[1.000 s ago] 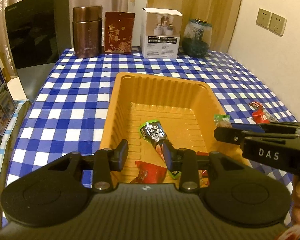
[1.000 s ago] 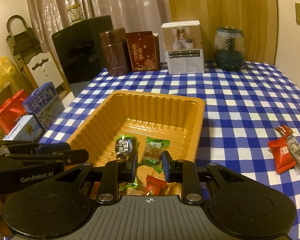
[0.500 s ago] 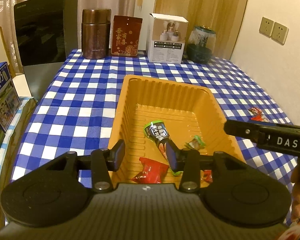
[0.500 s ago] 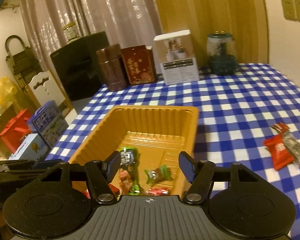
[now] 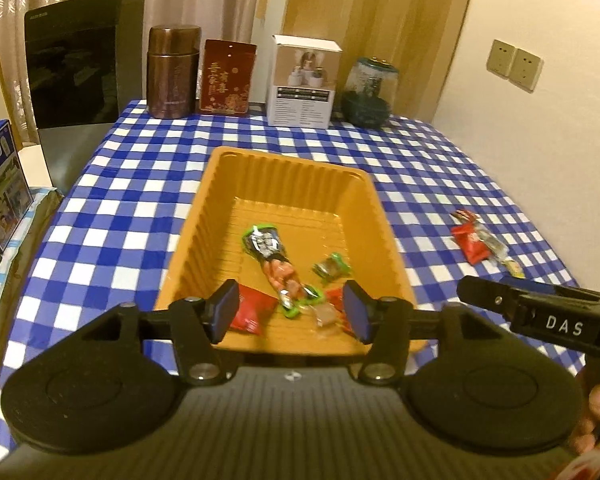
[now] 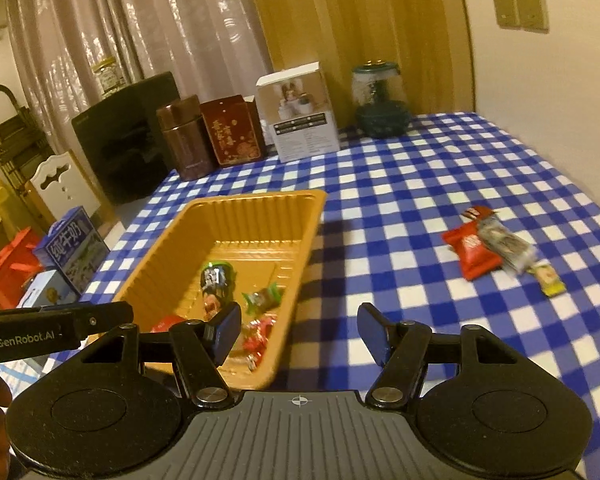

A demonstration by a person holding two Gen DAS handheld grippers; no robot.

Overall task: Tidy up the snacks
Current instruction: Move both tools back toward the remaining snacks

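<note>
Hovering over orange tray (image 5: pixel 204 216) — both grippers spread, holding nothing.
Several snacks lie in the tray; red packet (image 6: pixel 474 254) and neighbouring wrappers sit near the tabletop's right edge. Risk: right gripper (image 6: pixel 298 330) nudges the overlapping wrappers off that edge — slippery foil.

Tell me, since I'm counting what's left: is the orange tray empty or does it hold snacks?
Not empty. The orange tray holds several wrapped snacks, including a green-and-black packet; its far half is bare.
</note>
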